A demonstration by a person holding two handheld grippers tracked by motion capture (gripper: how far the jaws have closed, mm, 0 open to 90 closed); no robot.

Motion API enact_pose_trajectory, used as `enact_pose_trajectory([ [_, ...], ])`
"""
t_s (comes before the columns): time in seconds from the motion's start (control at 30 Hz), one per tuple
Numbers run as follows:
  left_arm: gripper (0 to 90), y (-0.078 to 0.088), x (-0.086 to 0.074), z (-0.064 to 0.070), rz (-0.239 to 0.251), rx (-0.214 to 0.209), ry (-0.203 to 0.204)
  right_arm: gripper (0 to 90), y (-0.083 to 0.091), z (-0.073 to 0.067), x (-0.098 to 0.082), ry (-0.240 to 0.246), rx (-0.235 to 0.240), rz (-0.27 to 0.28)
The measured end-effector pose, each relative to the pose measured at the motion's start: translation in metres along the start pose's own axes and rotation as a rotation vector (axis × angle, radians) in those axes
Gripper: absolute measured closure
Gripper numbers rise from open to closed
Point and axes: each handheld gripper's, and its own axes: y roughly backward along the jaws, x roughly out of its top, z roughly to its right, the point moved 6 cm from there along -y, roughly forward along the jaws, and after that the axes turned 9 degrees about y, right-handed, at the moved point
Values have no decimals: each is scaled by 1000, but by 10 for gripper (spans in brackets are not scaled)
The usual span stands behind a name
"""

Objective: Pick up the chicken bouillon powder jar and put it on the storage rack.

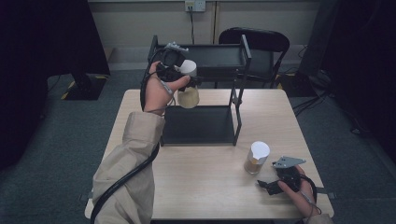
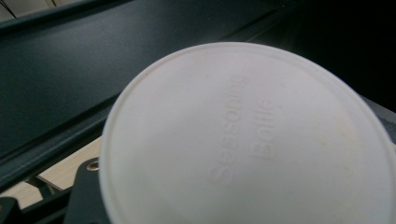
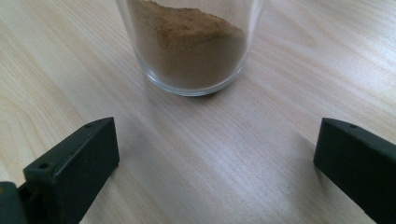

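The left gripper is clamped on a jar of pale powder and holds it in the air above the rack, near the worktop's far edge. The jar's white lid bears the embossed words "Seasoning Bottle"; the jar appears tilted, though the angle is hard to judge. The right gripper rests near the worktop's near right corner, its jaws spread wide with nothing between them. A second jar, holding brown powder, stands upright just beyond that gripper, apart from its jaws.
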Motion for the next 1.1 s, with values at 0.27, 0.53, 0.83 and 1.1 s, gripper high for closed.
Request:
enact_pose_trajectory([
  [0.27, 355, 9, 18, 1, -12, 0, 0, 0, 0, 0, 0, 0, 0, 0],
  [0.53, 355, 12, 33, 2, -20, -3, -1, 0, 0, 0, 0, -1, 0, 0],
  [0.83, 355, 20, 54, 5, -19, -5, -2, 0, 0, 0, 0, 1, 1, 0],
  [1.1, 355, 26, 73, 6, -11, 2, -2, 0, 0, 0, 0, 1, 1, 0],
])
